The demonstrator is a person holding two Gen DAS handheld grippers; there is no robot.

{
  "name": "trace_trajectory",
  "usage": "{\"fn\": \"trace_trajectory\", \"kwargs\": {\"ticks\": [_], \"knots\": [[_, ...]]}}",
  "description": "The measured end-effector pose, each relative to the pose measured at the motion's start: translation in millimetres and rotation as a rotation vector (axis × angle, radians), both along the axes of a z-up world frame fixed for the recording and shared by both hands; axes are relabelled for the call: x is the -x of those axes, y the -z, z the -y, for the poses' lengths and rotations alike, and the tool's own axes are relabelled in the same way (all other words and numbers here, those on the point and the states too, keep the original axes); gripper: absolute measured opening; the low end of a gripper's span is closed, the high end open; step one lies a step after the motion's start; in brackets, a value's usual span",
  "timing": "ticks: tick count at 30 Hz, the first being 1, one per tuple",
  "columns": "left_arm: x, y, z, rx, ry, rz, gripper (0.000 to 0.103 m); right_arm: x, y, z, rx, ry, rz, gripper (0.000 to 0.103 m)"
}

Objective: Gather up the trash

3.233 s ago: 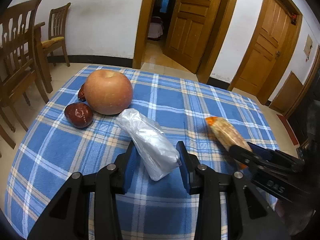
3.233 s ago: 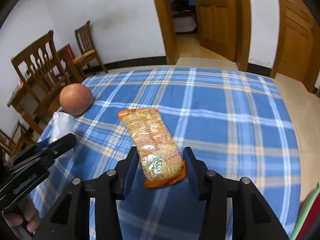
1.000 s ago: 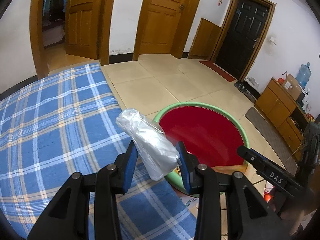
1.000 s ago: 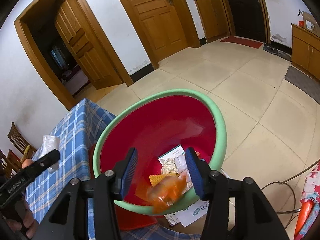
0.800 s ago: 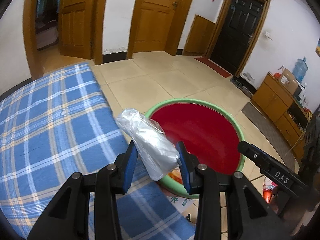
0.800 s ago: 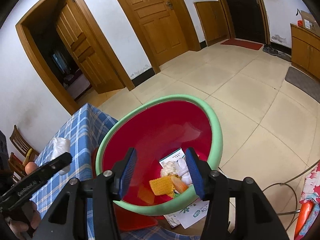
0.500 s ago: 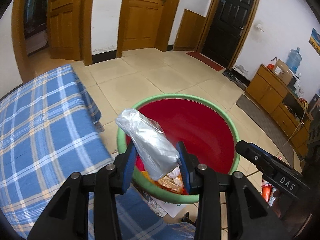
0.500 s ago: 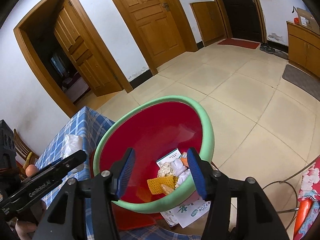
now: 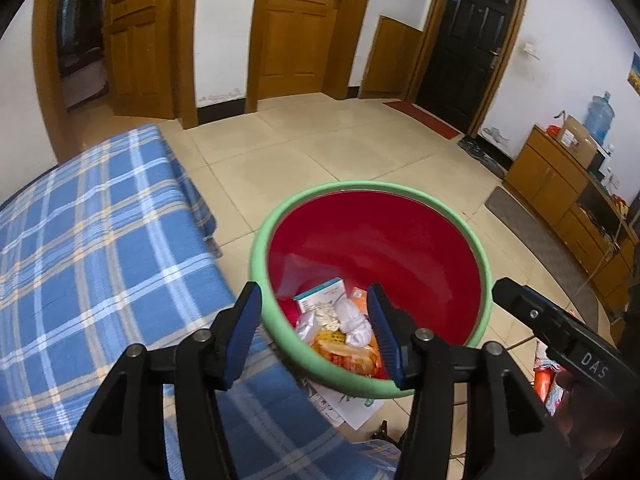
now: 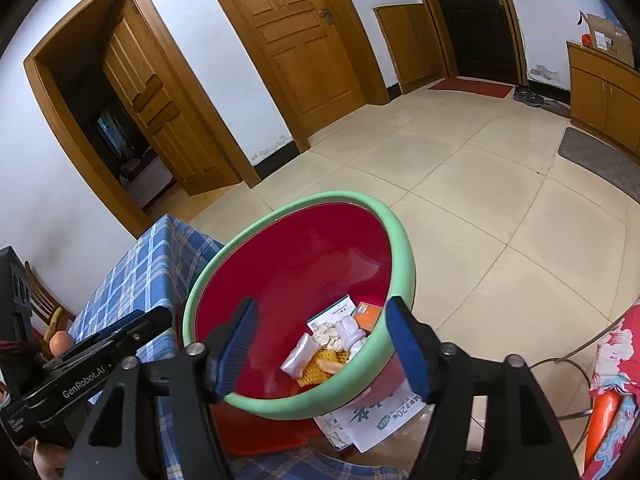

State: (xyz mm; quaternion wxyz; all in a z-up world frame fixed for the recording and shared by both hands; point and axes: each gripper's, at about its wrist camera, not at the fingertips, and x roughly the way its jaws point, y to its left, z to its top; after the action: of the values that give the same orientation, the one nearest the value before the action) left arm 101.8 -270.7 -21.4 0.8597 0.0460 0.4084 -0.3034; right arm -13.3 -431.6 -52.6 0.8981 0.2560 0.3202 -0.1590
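Observation:
A red basin with a green rim (image 9: 256, 256) (image 10: 404, 256) stands on the floor beside the table. Trash lies in its bottom: a silvery plastic bag (image 9: 306, 326) (image 10: 298, 354), an orange snack pack (image 9: 348, 354) (image 10: 320, 364), white tissue and a small box. Above the basin's near rim hangs my left gripper (image 9: 314, 332), its jaws opening with nothing between them. My right gripper (image 10: 320, 346) also hovers over the basin, its jaws opening and empty. Each gripper also shows at the edge of the other's view: the right gripper (image 9: 560, 336) and the left gripper (image 10: 100, 360).
The table with a blue plaid cloth (image 9: 100, 248) (image 10: 136, 280) is left of the basin, and an apple (image 10: 60, 342) lies on it. Printed paper (image 10: 376, 412) lies on the tile floor under the basin. Wooden cabinets (image 9: 560, 184) line the right wall.
The left gripper swung from over the table to over the basin, opened, and the silvery bag dropped out of it into the basin. The right gripper's jaws spread wider, and the falling snack pack settled.

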Motion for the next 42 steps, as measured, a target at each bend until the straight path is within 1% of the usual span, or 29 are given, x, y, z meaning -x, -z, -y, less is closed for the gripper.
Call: {"fn": "trace_trajectory", "kwargs": {"ticks": [2,5,7,8,12,18,19,24,29,31,37,42], "knots": [[1.1,-2.3,-6.9,-0.006,-0.019,0.001,0.056,0.8,-2.5,-4.2,0.002,-0.007,0.004,0.074],[4.4,-7.2,-19.1,-0.010,-0.051,0.013,0.061,1.0,-5.5,-12.0,0.006,-0.017,0.009,0.078],[7.9,-10.8,-28.6,-0.017,-0.073,0.028,0.065,2.2,-7.4,-17.4,0.009,-0.028,0.012,0.087],[9.2,-12.1,-33.2,-0.018,-0.084,0.033,0.066,2.4,-8.4,-20.5,0.012,-0.032,0.013,0.087],[12.0,-16.9,-52.9,-0.008,-0.124,0.035,0.069,1.8,-12.1,-31.9,0.018,-0.055,0.014,0.088],[19.8,-24.2,-83.4,-0.017,-0.198,0.054,0.074,1.9,-20.1,-54.5,0.034,-0.097,0.024,0.093],[19.8,-24.7,-87.8,-0.016,-0.208,0.053,0.074,2.1,-21.7,-58.6,0.037,-0.105,0.027,0.095],[21.7,-25.3,-116.0,-0.008,-0.268,0.046,0.075,2.8,-27.1,-77.6,0.040,-0.145,0.037,0.096],[28.6,-29.2,-144.2,-0.010,-0.335,0.050,0.075,2.3,-33.5,-102.7,0.060,-0.201,0.049,0.100],[31.6,-32.5,-154.7,-0.010,-0.355,0.058,0.077,1.8,-34.7,-112.1,0.065,-0.221,0.050,0.102],[41.8,-39.9,-181.7,-0.033,-0.404,0.093,0.079,-0.9,-38.3,-138.5,0.085,-0.272,0.055,0.102],[52.2,-47.1,-199.1,-0.048,-0.434,0.127,0.080,-0.8,-42.5,-160.8,0.109,-0.314,0.059,0.102]]}}
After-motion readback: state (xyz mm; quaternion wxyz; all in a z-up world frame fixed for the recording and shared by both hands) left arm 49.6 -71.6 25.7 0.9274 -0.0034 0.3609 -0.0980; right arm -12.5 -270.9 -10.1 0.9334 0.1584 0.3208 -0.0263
